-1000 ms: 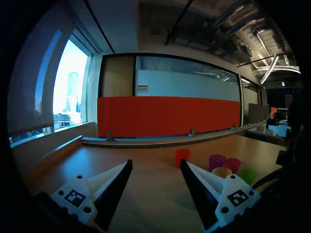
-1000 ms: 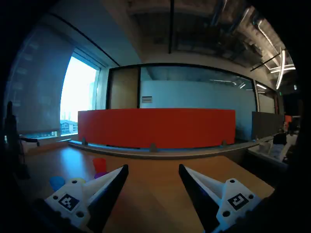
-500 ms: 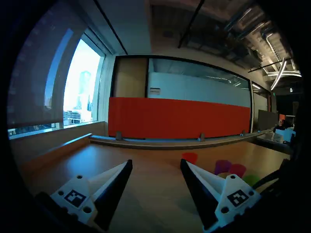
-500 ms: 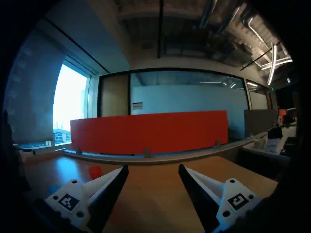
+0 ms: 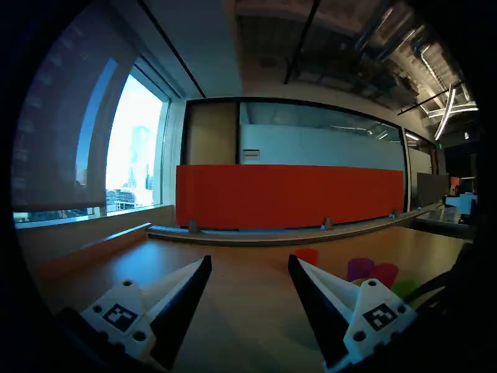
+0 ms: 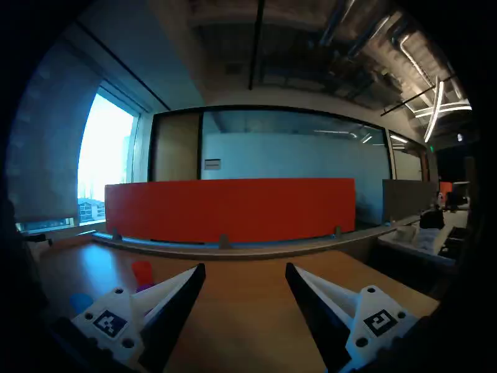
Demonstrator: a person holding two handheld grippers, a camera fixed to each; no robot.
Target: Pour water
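In the left gripper view my left gripper (image 5: 248, 267) is open above the wooden table (image 5: 248, 298), nothing between its fingers. Behind its right finger stand several plastic cups: a red cup (image 5: 307, 255), a purple cup (image 5: 360, 268), a pink cup (image 5: 386, 273) and a green cup (image 5: 407, 287), partly hidden. In the right gripper view my right gripper (image 6: 245, 273) is open and empty over the table (image 6: 248, 304). To its left stand a red cup (image 6: 142, 272), a blue cup (image 6: 81, 302), and a sliver of a purple cup (image 6: 146, 288) behind the left finger.
A long red partition (image 5: 289, 196) with a low rail runs along the table's far edge. A bright window (image 5: 130, 161) lies to the left. Desks with dim objects (image 6: 428, 233) stand beyond the table's right edge.
Both grippers have tilted or shifted slightly, so the cups sit lower and further aside in each view. Both stay open and empty.
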